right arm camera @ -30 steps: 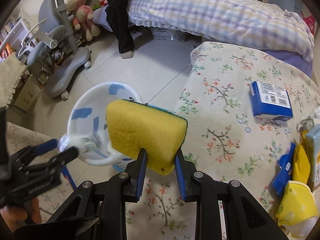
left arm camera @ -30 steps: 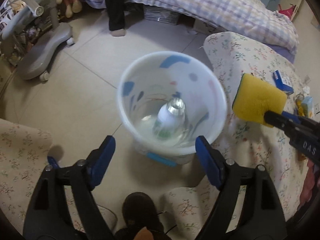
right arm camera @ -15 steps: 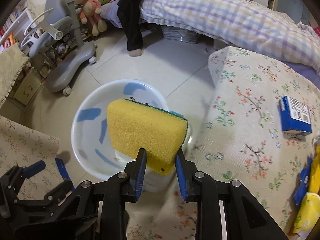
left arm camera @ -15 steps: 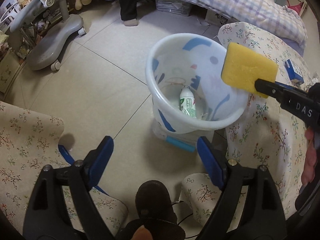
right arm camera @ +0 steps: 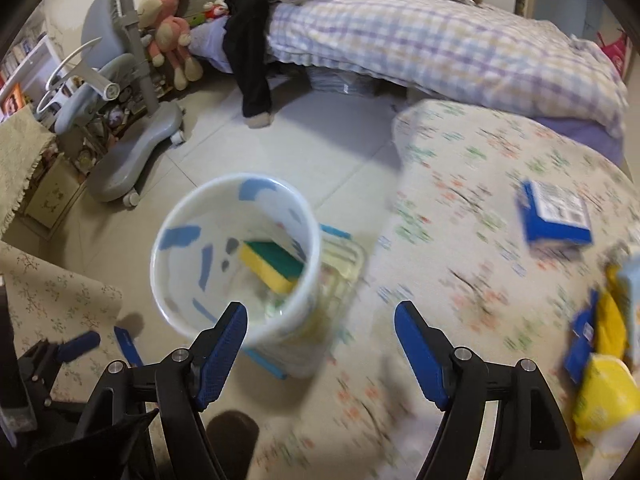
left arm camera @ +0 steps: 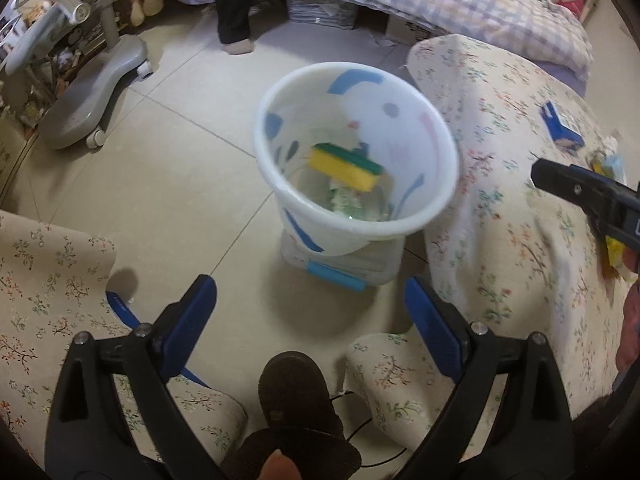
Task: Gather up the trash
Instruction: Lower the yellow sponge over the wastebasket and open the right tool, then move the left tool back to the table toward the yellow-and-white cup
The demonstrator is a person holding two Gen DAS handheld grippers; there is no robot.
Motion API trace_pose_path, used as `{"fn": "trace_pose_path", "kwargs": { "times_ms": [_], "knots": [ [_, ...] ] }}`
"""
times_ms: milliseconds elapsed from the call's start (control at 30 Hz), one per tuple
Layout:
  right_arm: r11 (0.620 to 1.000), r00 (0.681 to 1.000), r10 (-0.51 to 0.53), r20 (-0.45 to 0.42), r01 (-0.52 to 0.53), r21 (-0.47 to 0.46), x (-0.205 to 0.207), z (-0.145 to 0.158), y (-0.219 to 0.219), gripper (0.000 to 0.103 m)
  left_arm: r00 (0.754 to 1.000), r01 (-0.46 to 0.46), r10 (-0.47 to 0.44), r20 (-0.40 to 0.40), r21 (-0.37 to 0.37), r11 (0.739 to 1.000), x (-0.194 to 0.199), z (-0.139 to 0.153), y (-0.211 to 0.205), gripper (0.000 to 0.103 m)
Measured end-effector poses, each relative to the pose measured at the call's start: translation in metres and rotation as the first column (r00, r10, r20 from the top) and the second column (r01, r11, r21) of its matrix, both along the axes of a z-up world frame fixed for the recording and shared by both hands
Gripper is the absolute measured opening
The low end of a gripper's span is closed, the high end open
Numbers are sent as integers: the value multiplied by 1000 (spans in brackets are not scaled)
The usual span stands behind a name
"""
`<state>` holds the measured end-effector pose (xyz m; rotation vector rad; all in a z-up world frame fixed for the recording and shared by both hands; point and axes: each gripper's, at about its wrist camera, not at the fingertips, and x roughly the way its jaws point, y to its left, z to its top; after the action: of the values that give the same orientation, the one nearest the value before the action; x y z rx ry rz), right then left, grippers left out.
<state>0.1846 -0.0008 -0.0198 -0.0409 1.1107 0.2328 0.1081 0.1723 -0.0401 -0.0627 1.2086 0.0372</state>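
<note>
A white bin with blue marks [left arm camera: 280, 204] [right arm camera: 176, 320] stands on the floor beside the flowered table. A yellow and green sponge [left arm camera: 344, 166] [right arm camera: 270, 264] lies inside it, over a plastic bottle [left arm camera: 352, 204]. My left gripper [left arm camera: 310, 320] is open and empty, in front of the bin. My right gripper [right arm camera: 320, 340] is open and empty, at the bin's right edge over the table side; it shows in the left wrist view [left arm camera: 592, 192] at the right.
On the flowered tablecloth [right arm camera: 460, 208] lie a blue box [right arm camera: 556, 216] [left arm camera: 560, 128] and yellow and blue wrappers [right arm camera: 604, 360]. A grey chair base [right arm camera: 132, 156], a bed [right arm camera: 440, 48] and a person's leg [right arm camera: 252, 60] stand behind. A dark slipper [left arm camera: 296, 400] is near me.
My right gripper opened and the sponge dropped into the bin. The right gripper moved right, away from over the bin. My left gripper stayed open.
</note>
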Motion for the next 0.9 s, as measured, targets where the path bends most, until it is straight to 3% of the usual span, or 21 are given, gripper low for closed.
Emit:
{"fn": "trace_pose_path", "kwargs": {
  "times_ms": [200,467,900],
  "knots": [
    [999,999,-52,-13,52,-14,-39,20,-64,84,993,114,-114,11,-25,993,-15,12,-47,101],
    [993,993,-120,5,120,-24,-90,40,-152,85,973,227,-231,-25,-98,969,-35,9,-101,101],
    [954,953,-298,-43,298,-22,-129,25,-276,86,935,352,-354,-25,-50,935,-37,9,-180,101]
  ]
}}
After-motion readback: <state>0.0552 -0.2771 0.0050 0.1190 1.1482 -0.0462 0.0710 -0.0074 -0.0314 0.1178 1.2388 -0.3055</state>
